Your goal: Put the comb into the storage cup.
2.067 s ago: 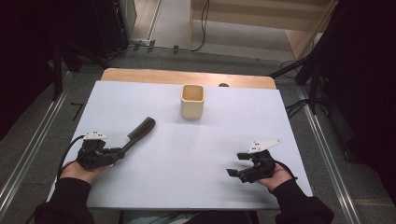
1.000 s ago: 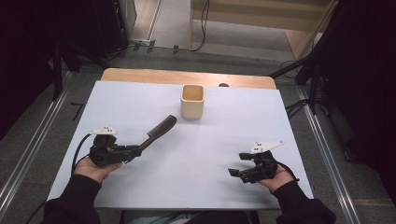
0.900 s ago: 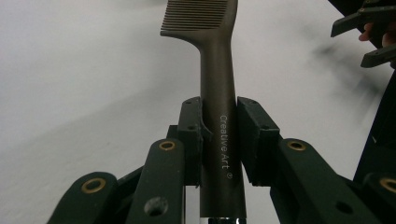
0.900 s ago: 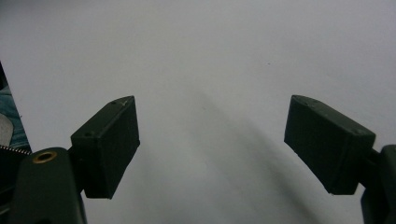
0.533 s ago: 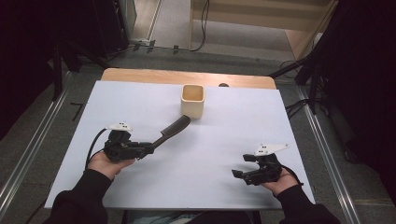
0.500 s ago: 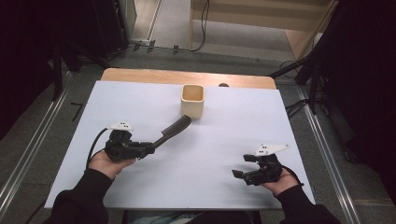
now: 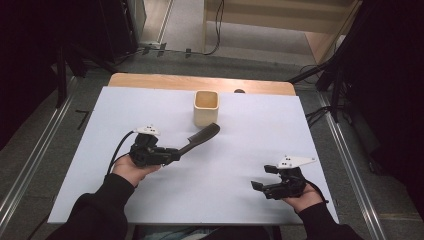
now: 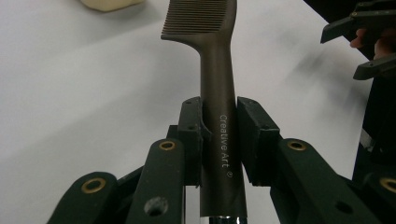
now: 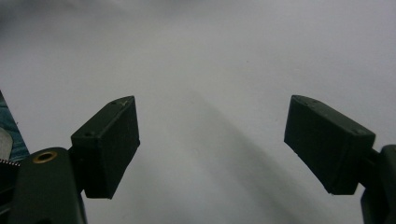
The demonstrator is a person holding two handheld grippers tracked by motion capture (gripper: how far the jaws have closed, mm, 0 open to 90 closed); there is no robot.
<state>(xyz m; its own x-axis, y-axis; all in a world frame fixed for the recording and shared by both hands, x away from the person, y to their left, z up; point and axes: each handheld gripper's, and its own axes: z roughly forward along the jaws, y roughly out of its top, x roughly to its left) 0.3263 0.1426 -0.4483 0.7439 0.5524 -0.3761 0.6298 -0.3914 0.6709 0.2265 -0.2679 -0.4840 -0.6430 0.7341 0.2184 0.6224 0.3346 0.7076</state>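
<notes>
The left gripper [image 7: 172, 153] is clamped on the handle of a dark comb [image 7: 200, 138]. In the left gripper view both pads press the handle from either side, just below the point where it widens into the toothed head, and the comb [image 8: 219, 93] runs straight out from between the jaws along their line. The handle bears the print "Creative Art", and its butt end passes back down between the jaw arms.

In the high view the comb sticks out from the gripper toward the far edge of the table [image 7: 100, 125] and a little to the right, its head raised off the white surface. The head ends just beside the near right corner of a cream cup [image 7: 205, 107]; whether the two touch cannot be told. The cup stands upright near the middle of the far edge, open at the top. In the left gripper view it [image 8: 105, 3] shows at the top edge, left of the teeth.

The left hand [image 7: 132, 167] holds its gripper over the left half of the table, roughly midway between near and far edges.

The right gripper [image 7: 260, 186] sits near the near right corner, well apart from comb and cup. Its jaws stand wide apart with nothing between them, bare white surface behind the pads [image 9: 109, 144].
</notes>
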